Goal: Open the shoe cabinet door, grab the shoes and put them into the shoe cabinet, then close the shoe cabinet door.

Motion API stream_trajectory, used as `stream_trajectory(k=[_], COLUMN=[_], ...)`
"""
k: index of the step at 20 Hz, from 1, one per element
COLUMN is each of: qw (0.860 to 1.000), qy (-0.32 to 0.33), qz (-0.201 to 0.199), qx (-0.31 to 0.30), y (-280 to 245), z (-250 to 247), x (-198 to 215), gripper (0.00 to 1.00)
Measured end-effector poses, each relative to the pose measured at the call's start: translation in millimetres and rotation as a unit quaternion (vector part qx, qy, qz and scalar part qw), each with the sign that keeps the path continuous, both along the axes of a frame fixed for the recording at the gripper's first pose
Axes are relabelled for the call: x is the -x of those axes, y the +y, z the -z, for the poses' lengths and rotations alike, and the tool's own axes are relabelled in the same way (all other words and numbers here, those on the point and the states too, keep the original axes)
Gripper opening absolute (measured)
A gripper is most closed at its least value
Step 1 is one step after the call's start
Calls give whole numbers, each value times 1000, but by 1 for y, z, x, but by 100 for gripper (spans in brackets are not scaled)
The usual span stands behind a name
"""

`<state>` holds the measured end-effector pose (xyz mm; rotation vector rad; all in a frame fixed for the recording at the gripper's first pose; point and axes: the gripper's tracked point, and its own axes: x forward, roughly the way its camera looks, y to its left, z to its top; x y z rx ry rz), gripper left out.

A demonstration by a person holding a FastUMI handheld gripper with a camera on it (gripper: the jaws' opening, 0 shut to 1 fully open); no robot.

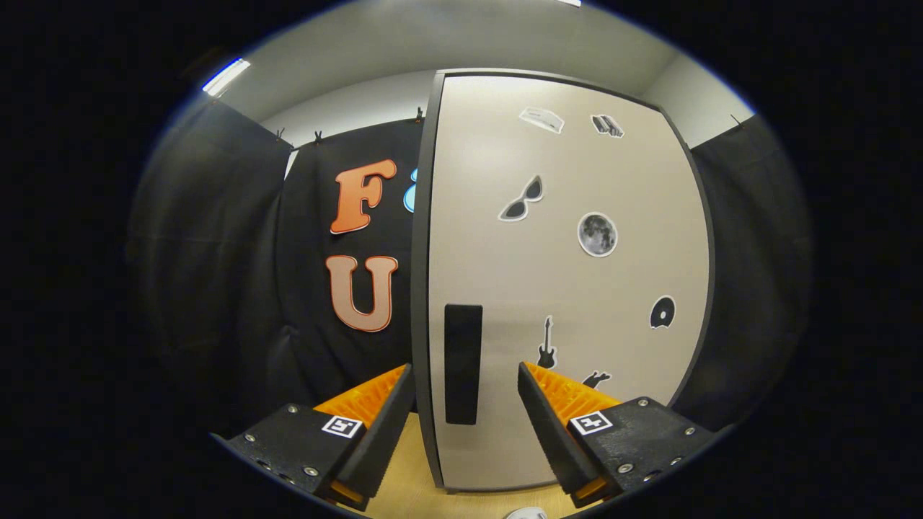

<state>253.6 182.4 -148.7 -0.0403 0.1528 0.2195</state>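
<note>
**Fingers Frame the Handle as Cabinet Door Waits Shut**

Gripper [465, 393] fingers, nearest the lens, stand spread wide with nothing held between them, and the dark vertical handle [463, 364] of the shoe cabinet door [570, 288] shows in the gap just beyond their tips. The handle is a narrow upright slot or bar, its long axis running top to bottom, set close to the door's left edge [420, 288]. The left finger [375, 411] sits just outside that edge, the right finger [555, 404] over the pale door panel, so the handle and the door's edge both lie between them, slightly left of centre.

The door appears fully closed, its face turned almost square to the gripper and dotted with small stickers: sunglasses [521, 200], a moon [597, 234], a guitar [546, 344], a disc [662, 312]. A pale wooden floor [407, 483] runs under the fingers to the foot of the door; a small white object [526, 513] lies on it very near, too little of it visible to identify.

Judged from this, the task is at its first step, opening the door. With the opening set across the upright handle, a straight advance and a squeeze would likely catch it, though how far the handle lies from the tips cannot be told.
</note>
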Motion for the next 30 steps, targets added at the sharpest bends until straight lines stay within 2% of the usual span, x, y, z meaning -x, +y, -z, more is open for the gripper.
stream_trajectory(k=[5,9,14,18,24,30], qw=[1000,999,999,999,999,999], qy=[13,0,4,21,29,30], qz=[4,24,35,32,27,39], qx=[3,23,15,9,1,-4], y=[12,12,14,13,7,-12], z=[23,25,27,26,22,14], x=[-32,-47,-49,-45,-25,8], gripper=[77,60,37,27,26,26])
